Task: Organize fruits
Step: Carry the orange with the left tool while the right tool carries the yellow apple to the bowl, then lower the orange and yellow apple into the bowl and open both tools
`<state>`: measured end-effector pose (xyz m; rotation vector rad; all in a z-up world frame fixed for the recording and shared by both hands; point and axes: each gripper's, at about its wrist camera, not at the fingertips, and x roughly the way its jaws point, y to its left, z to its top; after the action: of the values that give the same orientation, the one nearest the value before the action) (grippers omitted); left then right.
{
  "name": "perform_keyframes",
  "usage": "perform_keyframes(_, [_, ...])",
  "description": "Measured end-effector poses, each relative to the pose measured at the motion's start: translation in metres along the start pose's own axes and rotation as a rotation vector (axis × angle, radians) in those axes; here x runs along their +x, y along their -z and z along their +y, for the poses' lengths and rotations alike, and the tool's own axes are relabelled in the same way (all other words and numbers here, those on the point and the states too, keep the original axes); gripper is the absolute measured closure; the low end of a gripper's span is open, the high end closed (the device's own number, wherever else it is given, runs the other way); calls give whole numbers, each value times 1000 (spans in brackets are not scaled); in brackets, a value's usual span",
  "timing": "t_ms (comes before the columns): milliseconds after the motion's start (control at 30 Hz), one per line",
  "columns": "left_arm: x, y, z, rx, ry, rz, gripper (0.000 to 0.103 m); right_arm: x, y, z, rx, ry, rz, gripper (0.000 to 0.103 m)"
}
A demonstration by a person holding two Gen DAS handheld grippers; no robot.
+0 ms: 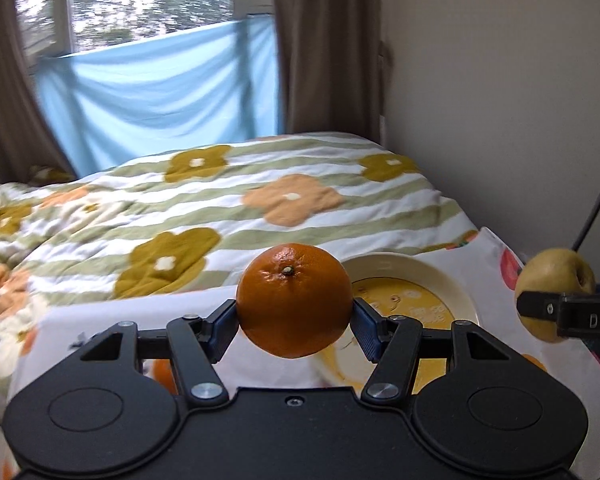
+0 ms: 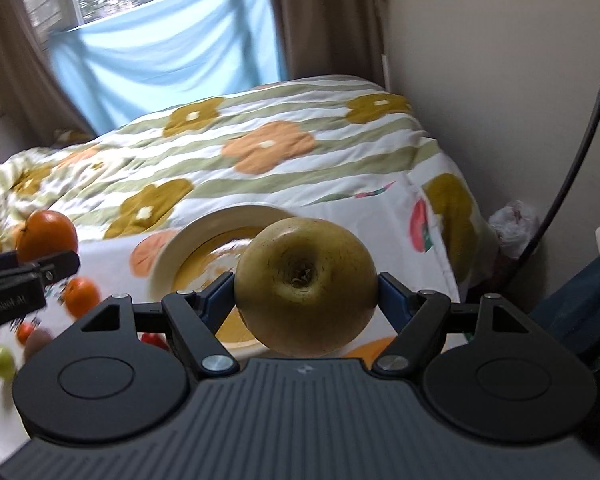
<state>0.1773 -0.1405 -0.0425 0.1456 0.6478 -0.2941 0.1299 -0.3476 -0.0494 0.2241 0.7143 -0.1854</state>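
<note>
1. Step in hand, as judged: two fruits are held aloft above the cream round plate with a yellow centre, which rests on the bench covered by a white fruit-print cloth; delivery to the plate looks to be next.
2. Left gripper: jaws clamped on the round orange tangerine with a small stem scar. The blue pads meet the fruit at its widest line on both sides; the stem scar faces up and toward the camera. The fruit sits out at the fingertips, clear of the gripper body.
3. Right gripper: jaws clamped on the yellow-green russeted round pear-like fruit, its calyx hollow facing the camera. Contact is again at the widest line, and the fruit fills nearly the whole span between the pads.
4. Handling advice: lower each fruit until it nearly touches the plate before releasing, since both are round and likely to roll. Bring them down one at a time and on separate sides, as the grippers are near each other.
5. Other stock: a second small orange fruit and a small green fruit lie on the cloth at the left; both are blurred.
6. Surroundings: a bed with a striped, flower-print quilt lies beyond the bench.
</note>
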Motion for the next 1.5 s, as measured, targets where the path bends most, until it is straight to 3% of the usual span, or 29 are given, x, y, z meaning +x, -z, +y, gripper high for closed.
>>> perform_keyframes(367, [107,-17,-31,136,87,106,38,46,-28,-11,61,68,4,12])
perform_keyframes(700, [158,-13,-55,217,117,182,38,74,-31,-23,101,101,33,12])
perform_keyframes(933, [170,-10,-58,227,128,215,37,79,-30,-27,112,99,46,12])
perform_keyframes(967, [169,-10,-57,229,131,212,33,79,-30,-27,112,99,47,12])
perform_keyframes(1067, [158,-13,-57,249,125,152,8,79,-30,-28,115,97,50,12])
perform_keyframes(1367, [129,-13,-34,204,117,131,7,83,-33,-26,80,49,62,12])
perform_keyframes(1500, [114,-10,-20,169,94,107,6,92,-33,-11,-29,33,63,12])
